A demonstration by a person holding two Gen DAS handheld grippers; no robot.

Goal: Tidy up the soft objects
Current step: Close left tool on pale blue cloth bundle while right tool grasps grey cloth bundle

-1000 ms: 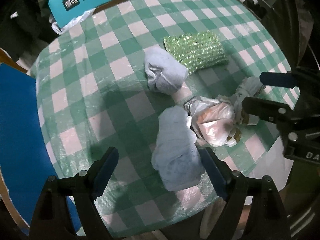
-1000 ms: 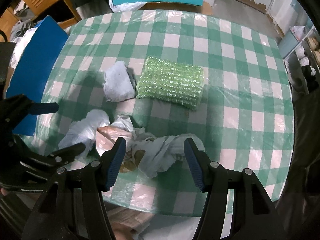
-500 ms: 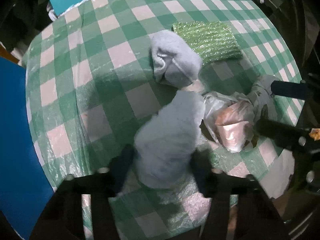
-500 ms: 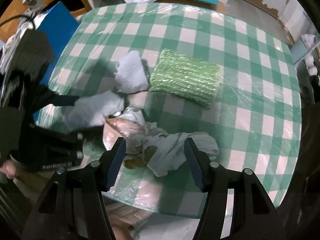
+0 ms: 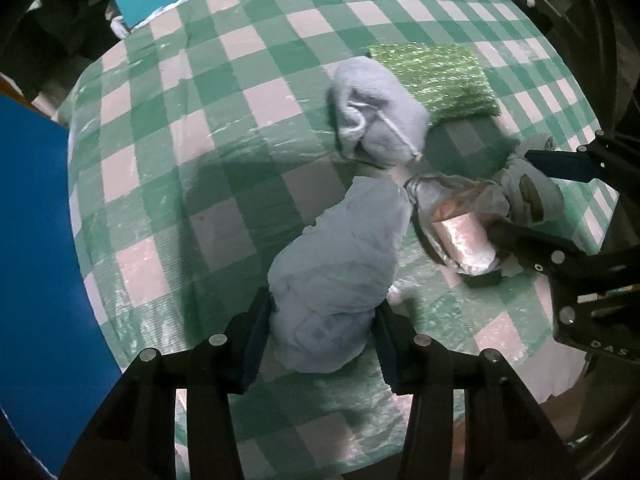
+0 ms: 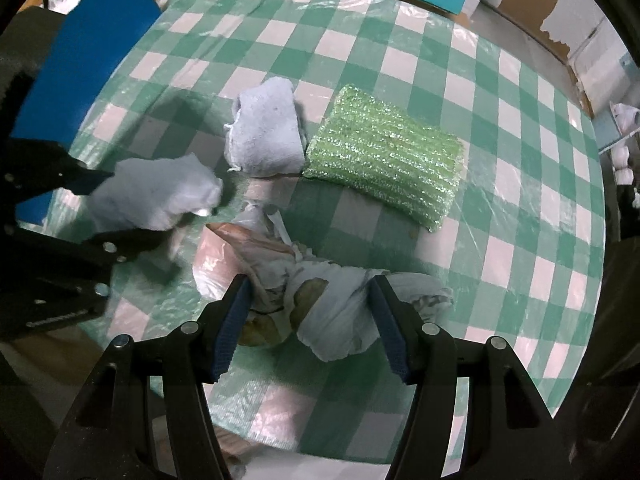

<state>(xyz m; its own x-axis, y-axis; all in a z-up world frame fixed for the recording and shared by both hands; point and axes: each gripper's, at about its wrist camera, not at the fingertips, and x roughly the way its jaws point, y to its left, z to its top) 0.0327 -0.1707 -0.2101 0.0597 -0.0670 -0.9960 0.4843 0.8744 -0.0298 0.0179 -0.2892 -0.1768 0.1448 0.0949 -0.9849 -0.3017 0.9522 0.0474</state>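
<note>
The left gripper (image 5: 322, 322) has just been closing, and its jaws now press both sides of a pale blue cloth (image 5: 340, 272) – the cloth bulges between the pads, so I judge it is held. This cloth is near the table's (image 5: 168, 184) front edge, its long axis running away from the gripper toward the table's middle.

The right gripper (image 6: 308, 320) stands with jaws at middle width around a crumpled grey rag (image 6: 340, 312), also near the front edge. The pads do not seem to press it yet; there is a gap at each side. The rag lies straight under this gripper, with its long axis across the jaws, and it partly overlaps a wrinkled plastic bag (image 6: 224, 256) on its left – a grip here may catch the bag too.

Farther in, a second pale blue cloth (image 6: 266, 132) lies near the middle, touching a green sponge (image 6: 384, 160) on its right. Beyond these, the far half of the table is bare and gives open room for setting things down. A blue panel (image 5: 32, 260) stands just beside the left edge, so there is less space on that side.
</note>
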